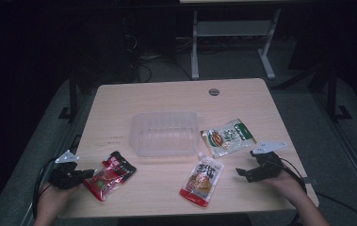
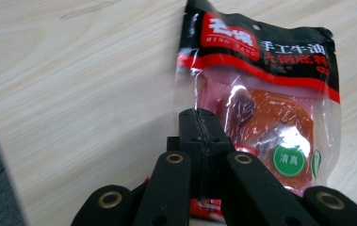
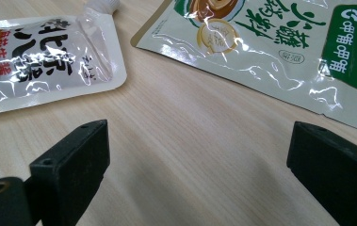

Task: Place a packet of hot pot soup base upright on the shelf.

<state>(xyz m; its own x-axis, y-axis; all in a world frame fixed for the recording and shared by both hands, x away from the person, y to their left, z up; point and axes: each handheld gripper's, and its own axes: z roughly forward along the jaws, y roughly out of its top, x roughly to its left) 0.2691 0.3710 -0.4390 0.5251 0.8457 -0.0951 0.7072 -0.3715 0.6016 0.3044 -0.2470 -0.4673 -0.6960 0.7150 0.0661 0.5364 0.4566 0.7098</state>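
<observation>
The red packet (image 2: 261,117) lies near the desk (image 1: 176,94) front-left corner. Left gripper (image 2: 199,123) fingers are closed w/ nothing visible between them, tips over the packet's lower edge. Right gripper (image 3: 197,155) fingers stand wide open, holding nothing, near the front-right corner.

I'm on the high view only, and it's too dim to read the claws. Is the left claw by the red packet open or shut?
Observer: Shut. In the left gripper view the left claw has its jaws flush together over one edge of the red packet. I can't tell whether any film is pinched.
Operator: And the right claw?
Observer: The right claw is wide open, with bare table between its jaws.
Operator: What lies ahead of it?
Observer: The white spouted pouch and the green-and-white pouch lie flat and apart, and the claw touches neither.
</observation>
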